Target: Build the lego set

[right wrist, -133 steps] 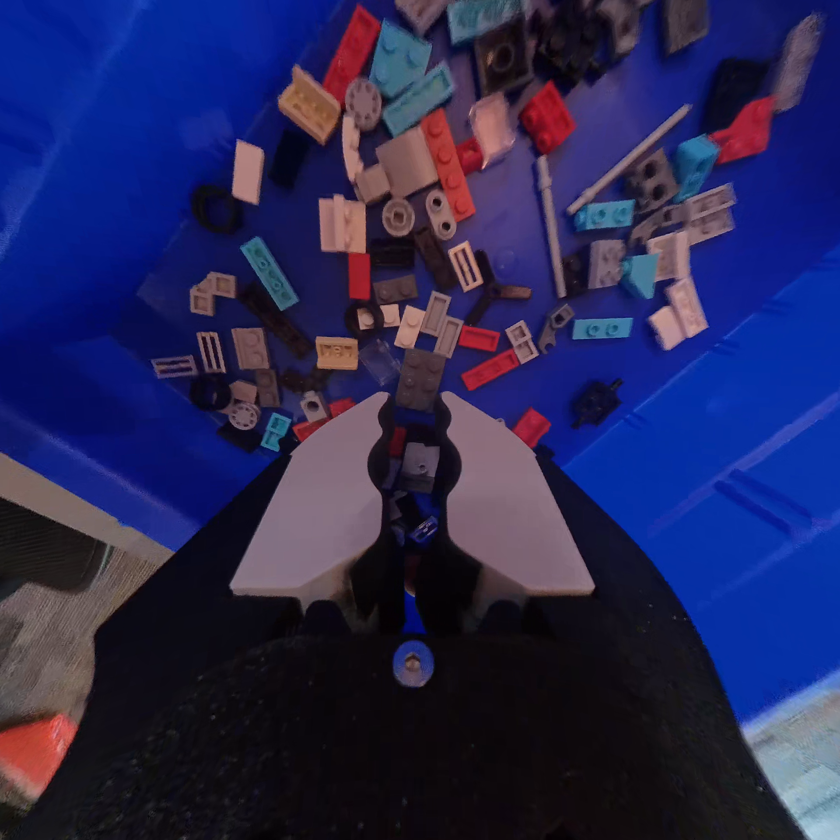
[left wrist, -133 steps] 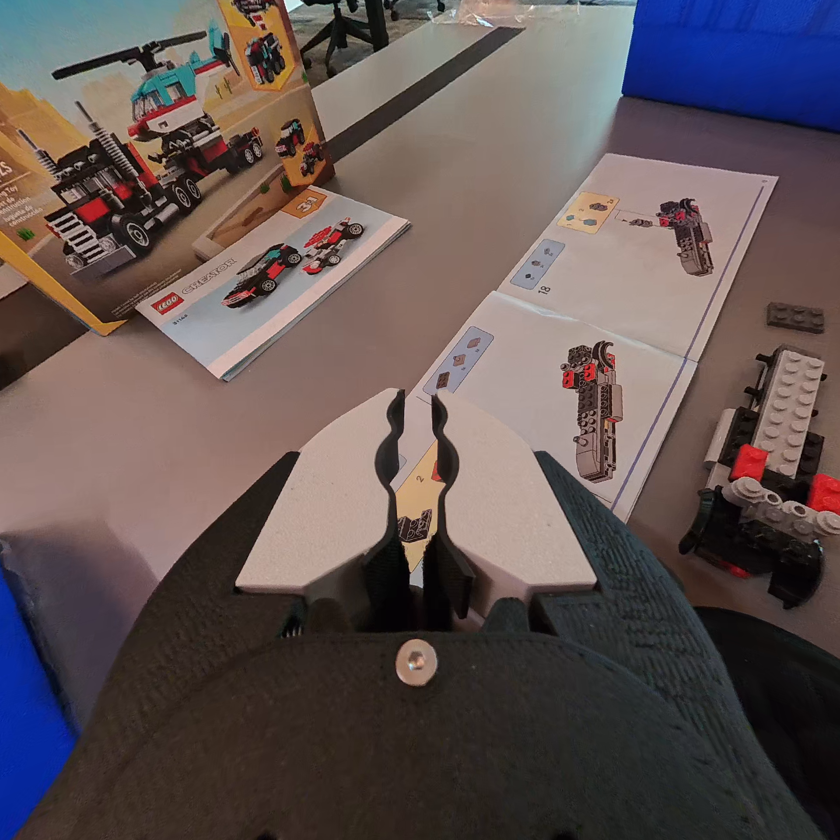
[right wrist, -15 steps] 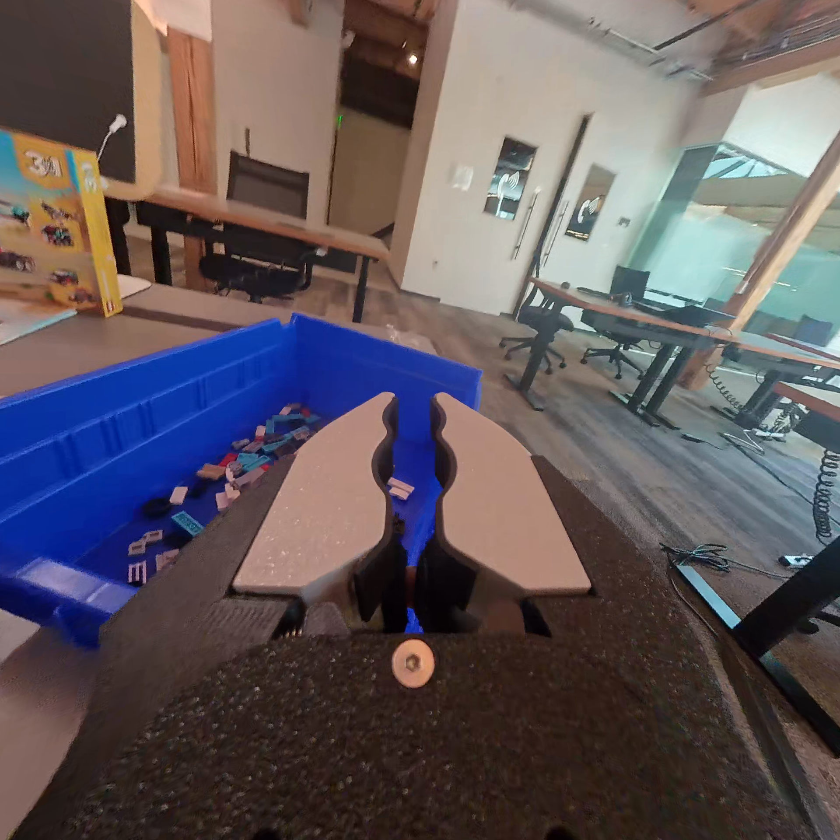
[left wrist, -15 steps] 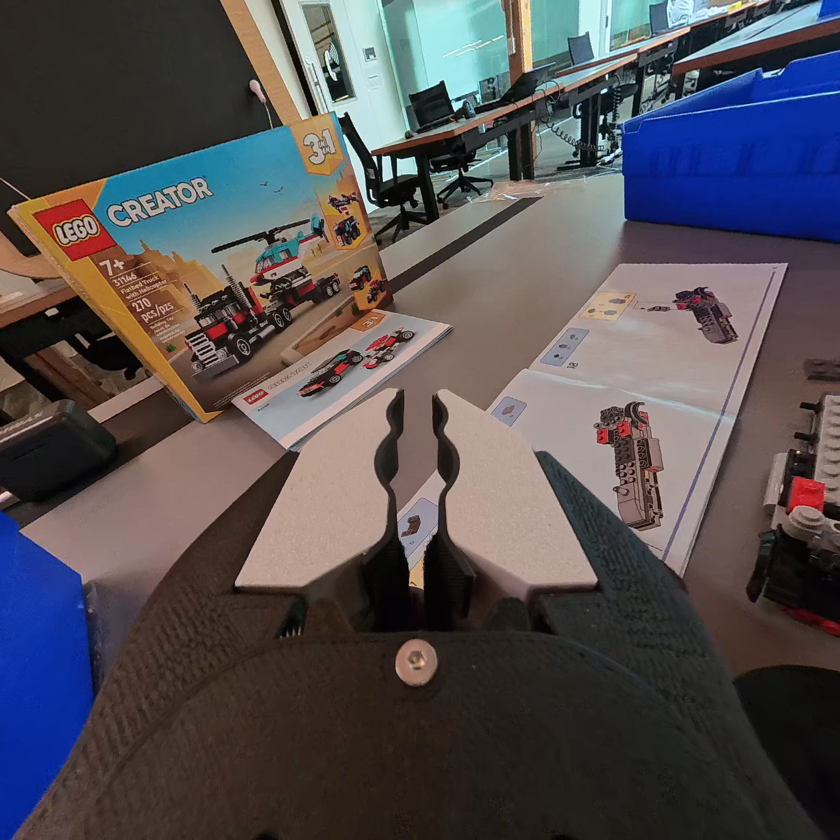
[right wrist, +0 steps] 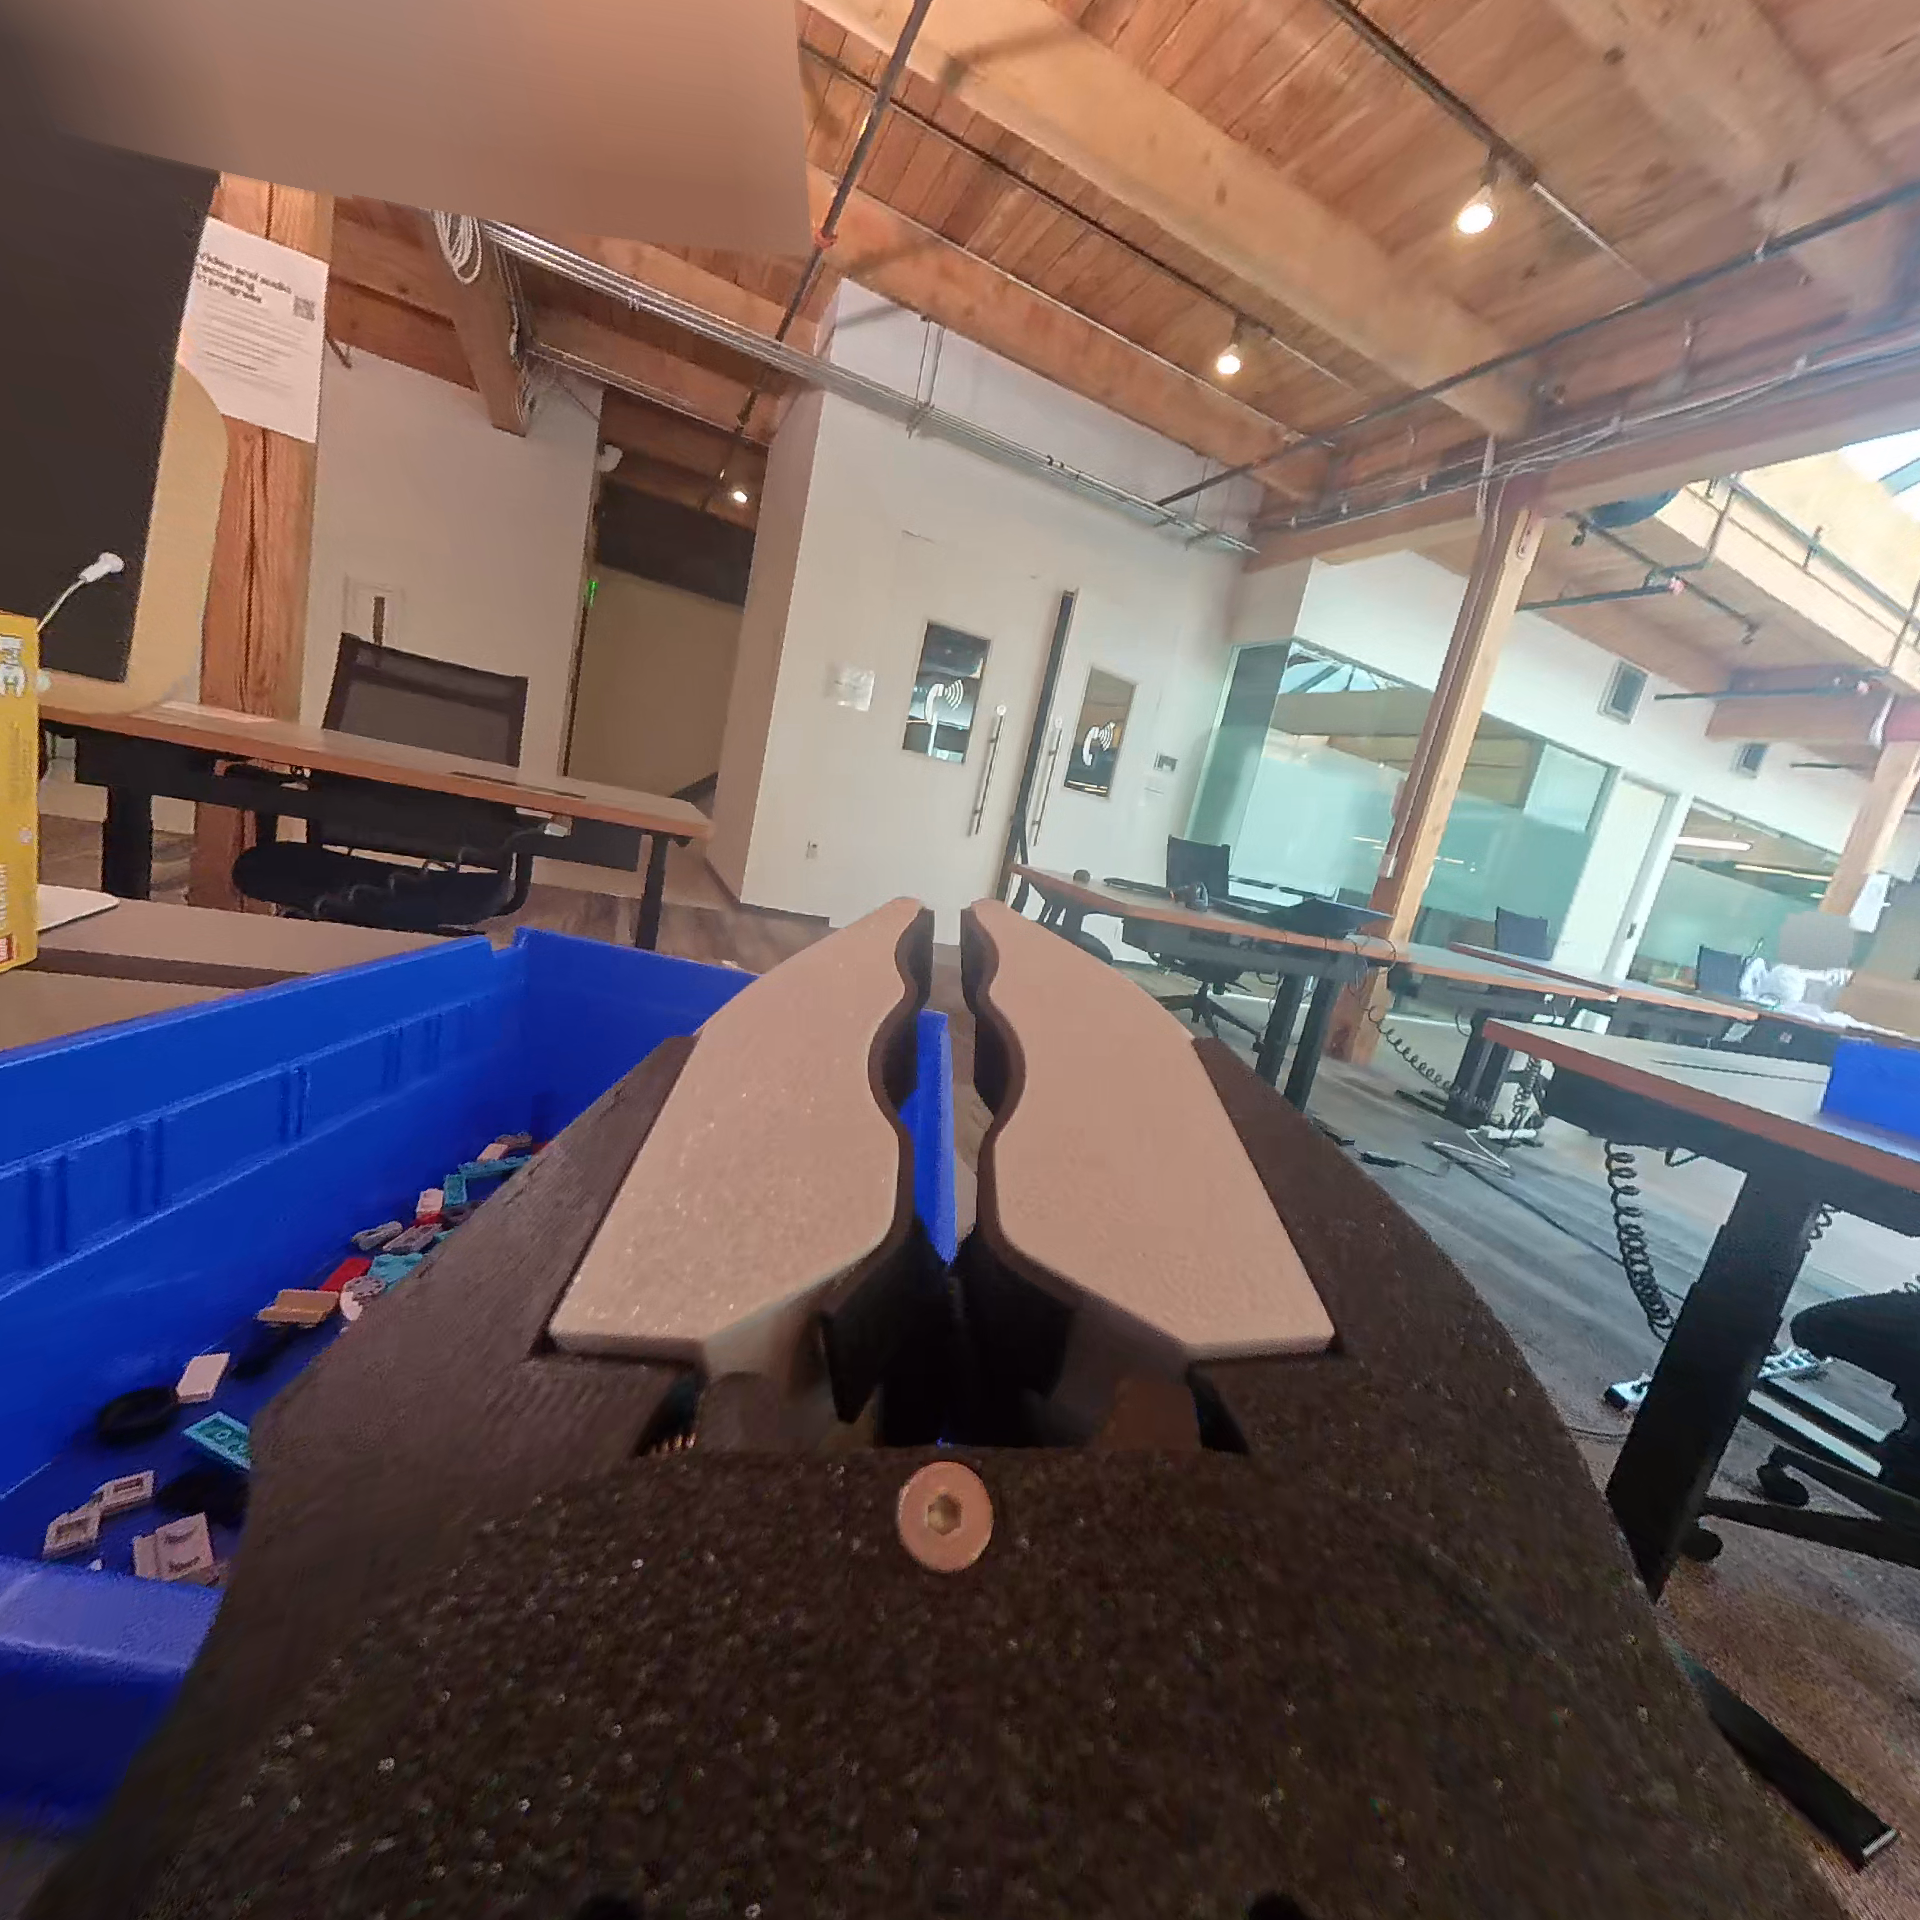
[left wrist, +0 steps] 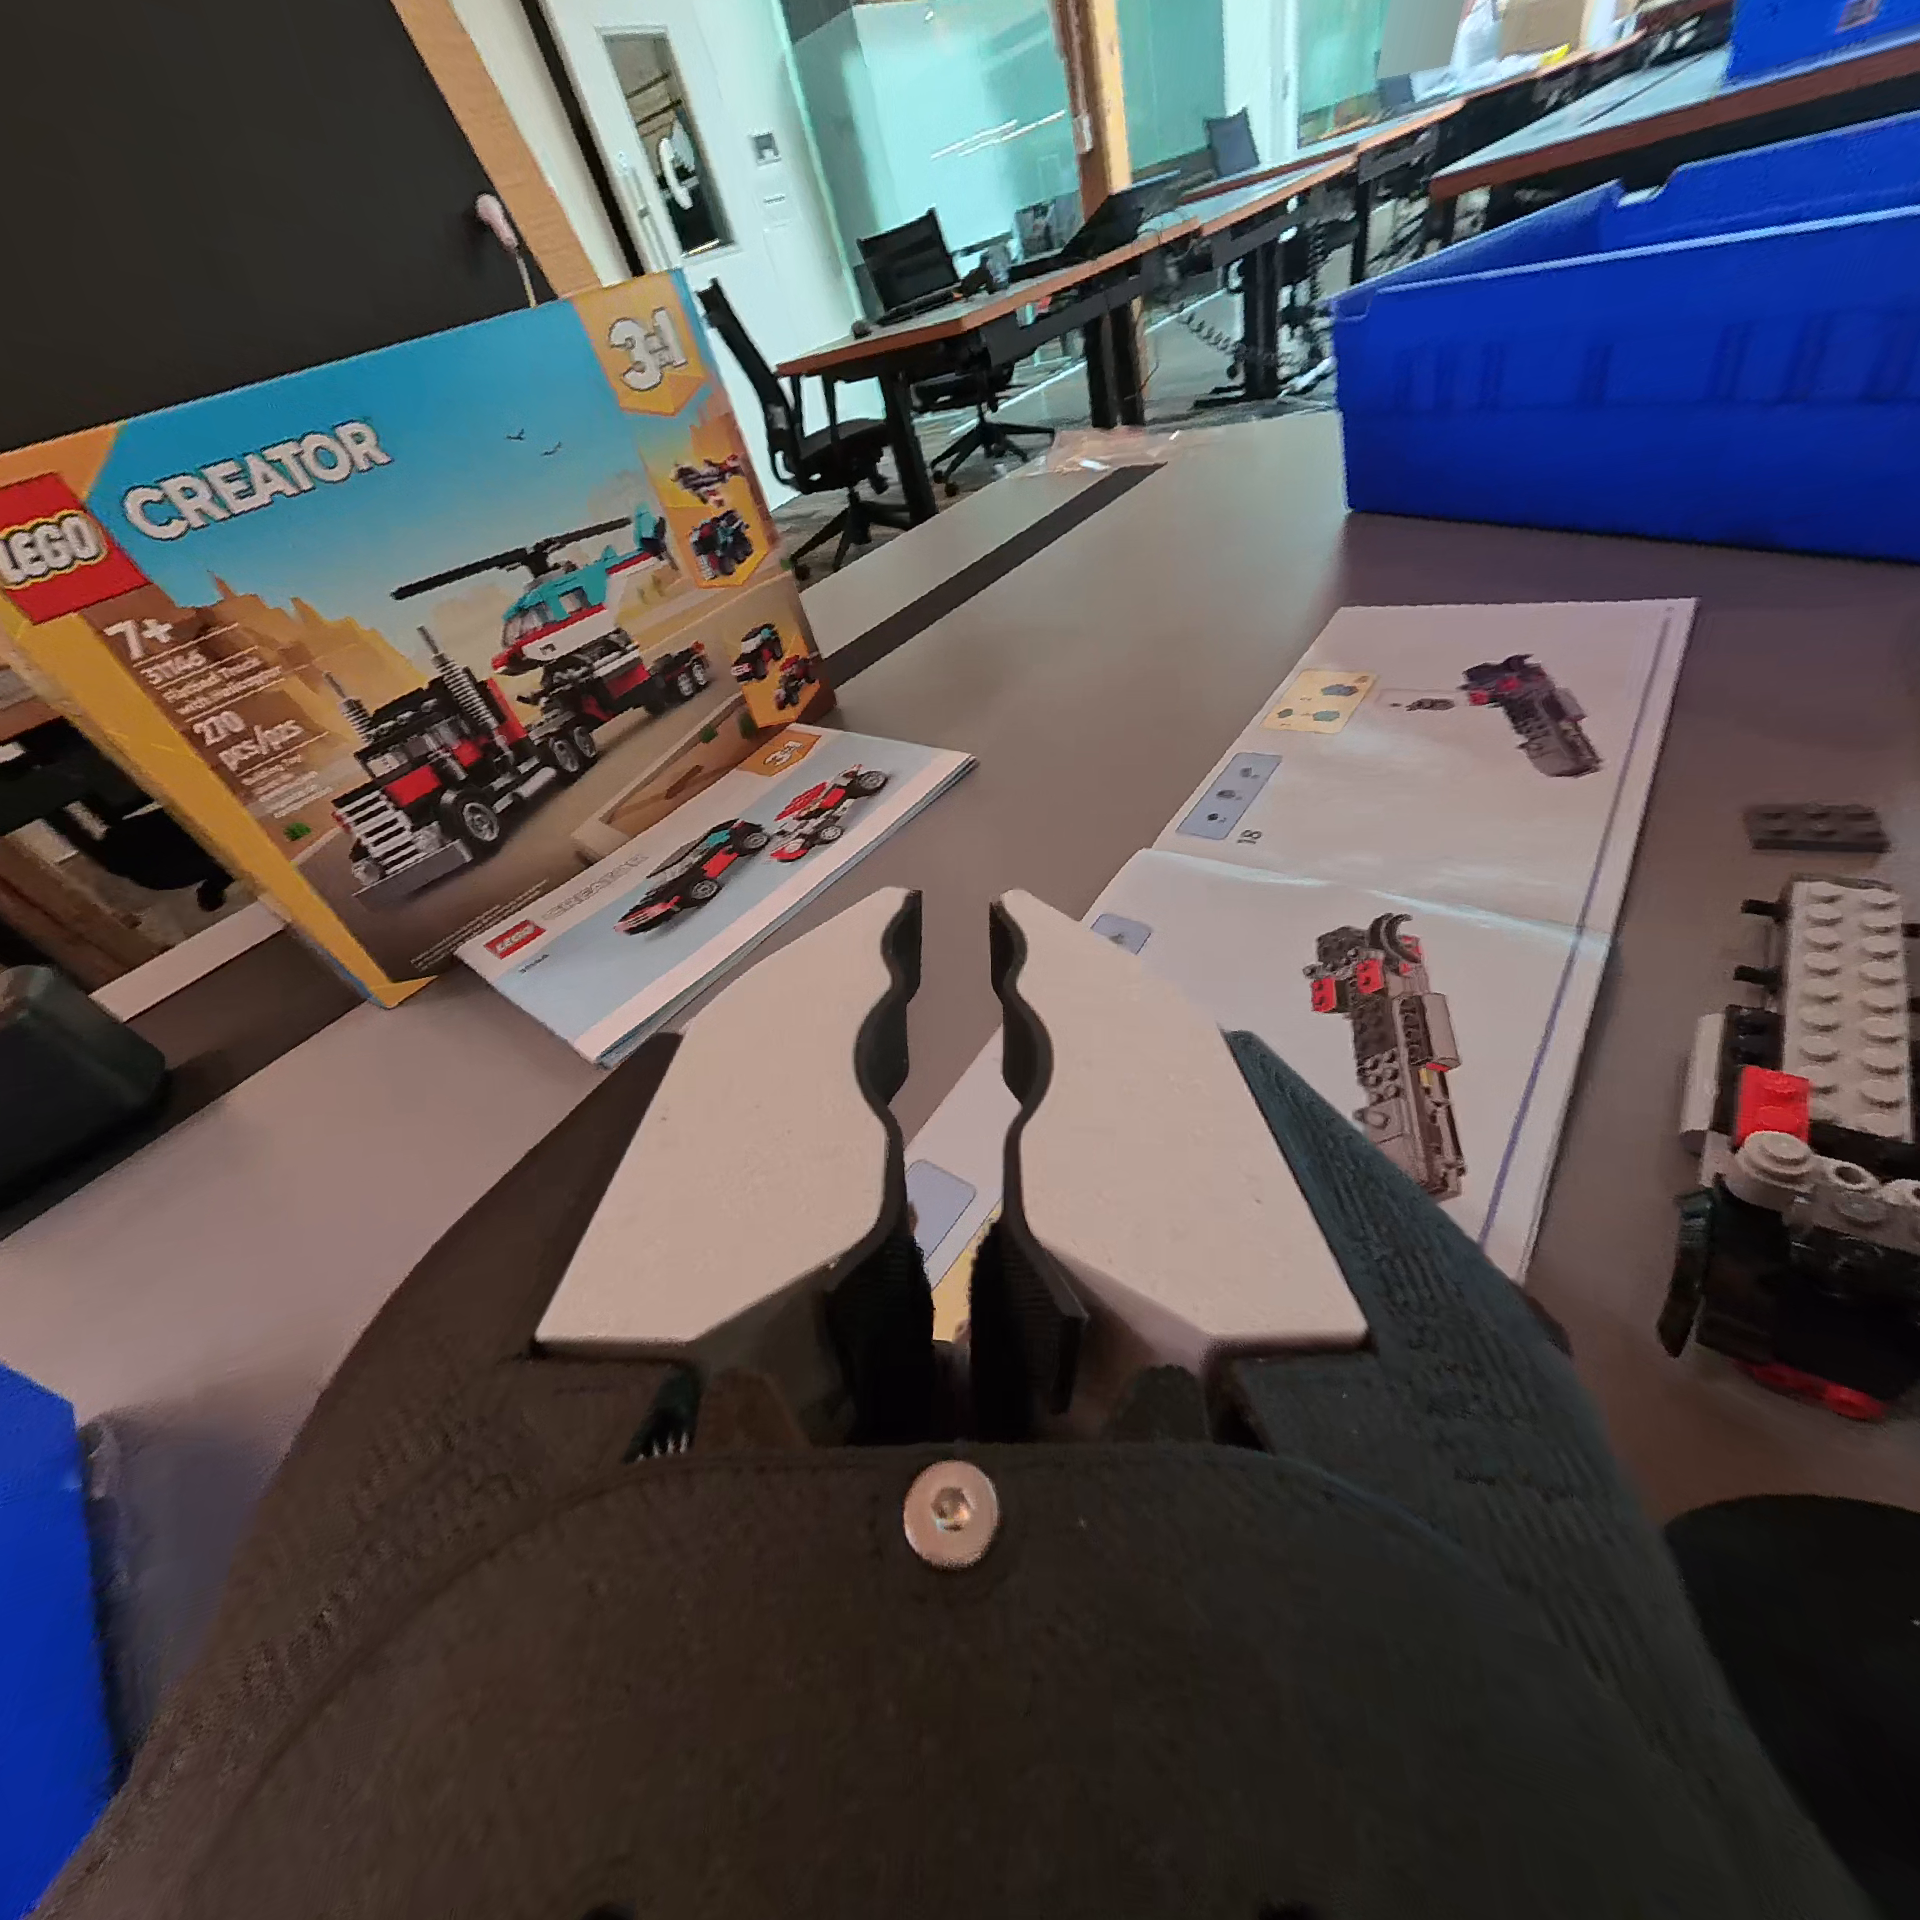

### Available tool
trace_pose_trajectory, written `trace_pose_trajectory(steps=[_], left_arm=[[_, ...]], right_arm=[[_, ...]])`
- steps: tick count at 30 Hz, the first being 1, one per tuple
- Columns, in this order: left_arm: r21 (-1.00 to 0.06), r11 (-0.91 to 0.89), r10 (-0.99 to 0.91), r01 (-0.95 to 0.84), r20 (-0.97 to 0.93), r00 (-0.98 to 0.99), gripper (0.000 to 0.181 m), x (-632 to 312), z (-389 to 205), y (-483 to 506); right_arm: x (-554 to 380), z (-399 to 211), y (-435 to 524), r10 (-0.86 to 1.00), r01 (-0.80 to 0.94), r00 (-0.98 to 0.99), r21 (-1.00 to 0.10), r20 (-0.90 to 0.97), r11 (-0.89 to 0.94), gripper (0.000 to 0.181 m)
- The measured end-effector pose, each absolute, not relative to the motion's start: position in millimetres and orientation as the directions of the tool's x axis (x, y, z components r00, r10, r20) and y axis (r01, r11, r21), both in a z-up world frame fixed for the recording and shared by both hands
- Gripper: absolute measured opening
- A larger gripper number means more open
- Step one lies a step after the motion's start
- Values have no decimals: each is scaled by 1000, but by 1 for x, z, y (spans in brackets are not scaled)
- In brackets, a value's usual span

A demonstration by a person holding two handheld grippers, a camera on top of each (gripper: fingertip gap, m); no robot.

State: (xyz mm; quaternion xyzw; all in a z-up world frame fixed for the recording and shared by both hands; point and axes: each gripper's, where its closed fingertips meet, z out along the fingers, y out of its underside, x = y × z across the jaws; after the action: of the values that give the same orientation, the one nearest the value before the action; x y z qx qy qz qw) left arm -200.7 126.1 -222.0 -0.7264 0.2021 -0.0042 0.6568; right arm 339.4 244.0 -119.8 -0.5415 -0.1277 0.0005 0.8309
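A partly built black, grey and red truck model [left wrist: 1808, 1122] lies on the grey table [left wrist: 312, 1195] at the right. A small dark grey plate [left wrist: 1813, 828] lies just beyond it. The open instruction booklet [left wrist: 1403, 831] lies in the middle, under and ahead of my left gripper [left wrist: 954, 906], which is shut and empty above the table. My right gripper [right wrist: 945, 912] is shut with nothing visible between its fingers. It is held level over the near right end of a blue bin [right wrist: 260, 1091] that holds several loose pieces [right wrist: 416, 1236].
The set's box [left wrist: 364, 623] stands at the left with a second booklet [left wrist: 727, 883] lying before it. The blue bin [left wrist: 1621, 416] sits at the far right of the table. Office desks and chairs [right wrist: 395, 831] stand beyond. My hands' fingertips stand some 55 centimetres from each other. From my left tips it is roughly 20 centimetres to the small dark grey plate [left wrist: 1813, 828]; from my right, 40 centimetres.
My right gripper has come up out of the bin and tilted from looking down at the pieces to looking level across the room. My left gripper has tilted up slightly.
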Motion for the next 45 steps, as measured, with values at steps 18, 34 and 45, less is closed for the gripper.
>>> trace_pose_trajectory(steps=[18, 34, 45], left_arm=[[-969, -16, -335, -245, -226, 915, 14, -198, -213, 125], [-964, 7, -355, -268, -253, 900, 14, -189, -208, 121], [-967, 4, -365, -255, -239, 900, 14, -182, -205, 122]], right_arm=[[280, -251, 239, 624, 545, 778, -573, 74, -612, 14], [278, -297, 238, 635, 590, 767, -290, -87, -753, 6], [178, -196, 223, 887, 608, 458, -746, 50, -272, 5]])
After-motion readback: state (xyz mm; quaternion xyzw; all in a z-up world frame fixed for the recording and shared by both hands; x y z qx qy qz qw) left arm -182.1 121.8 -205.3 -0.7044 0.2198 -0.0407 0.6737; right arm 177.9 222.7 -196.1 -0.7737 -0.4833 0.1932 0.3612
